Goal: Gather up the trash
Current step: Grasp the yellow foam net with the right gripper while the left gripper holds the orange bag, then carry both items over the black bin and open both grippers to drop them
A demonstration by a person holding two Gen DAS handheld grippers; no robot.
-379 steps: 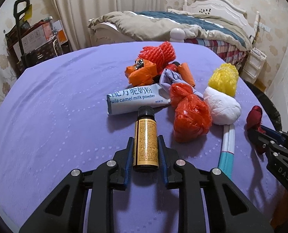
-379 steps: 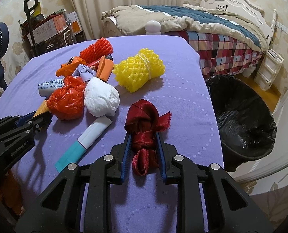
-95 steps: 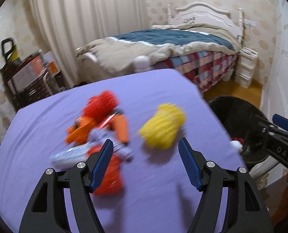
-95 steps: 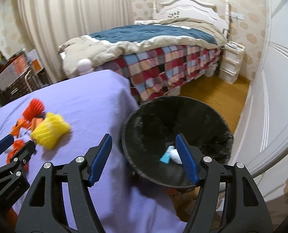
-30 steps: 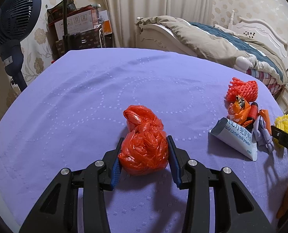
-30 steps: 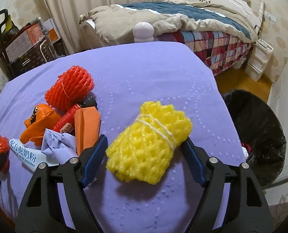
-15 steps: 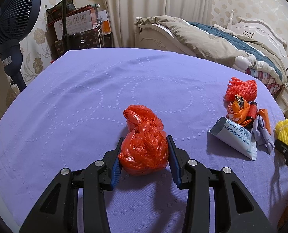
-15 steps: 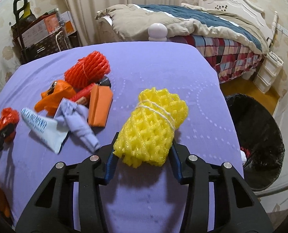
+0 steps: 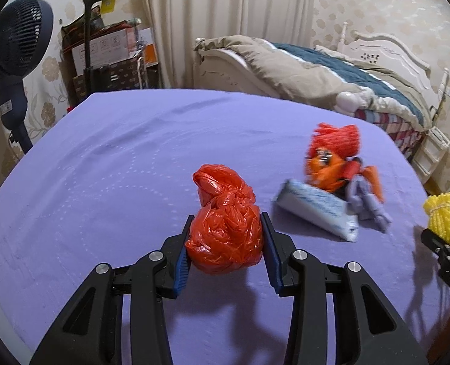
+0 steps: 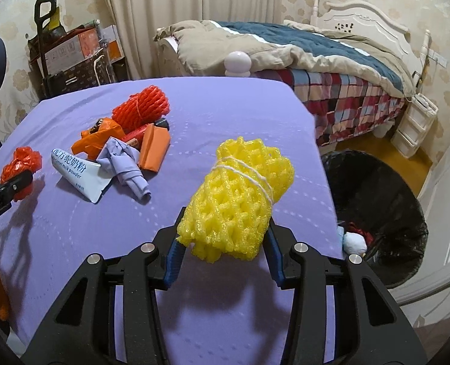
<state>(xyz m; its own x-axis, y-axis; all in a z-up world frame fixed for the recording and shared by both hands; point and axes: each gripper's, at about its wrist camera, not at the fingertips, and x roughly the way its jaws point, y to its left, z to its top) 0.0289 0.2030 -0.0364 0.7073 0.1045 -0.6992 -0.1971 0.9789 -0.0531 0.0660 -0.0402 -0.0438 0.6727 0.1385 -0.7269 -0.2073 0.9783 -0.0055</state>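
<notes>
Gripping a knotted red plastic bag (image 9: 225, 237) in the left tongs (image 9: 226, 217), blue pads pressed into both flanks, knot end pointing forward and away. Gripping a tied yellow foam net (image 10: 240, 194) in the right tongs (image 10: 226, 216), just closed onto the net's near end, with most of the roll jutting out ahead. Long axis of that roll: forward and slightly right, along the line of the tongs rather than across it. Both bundles apparently raised clear of the purple bench (image 10: 225, 115), judging by the shadows beneath them. Off the bench's right edge and lower down, a black-lined bin (image 10: 386, 200), already holding a few scraps. Nearer to it by far: the right tongs, close to that edge, so probably only a short swing rightward and out past the rim, allowing for the overhanging far end of the net. Farther off: the left tongs, seen at the left margin of the right wrist view, with the leftover heap lying between them and the bin, namely a milk powder sachet (image 10: 76, 176), a red foam net (image 10: 139, 109) and some orange and lilac wrappers. Likely a longer carry there, over or around that heap. Not yet emptied of trash, this bench.
</notes>
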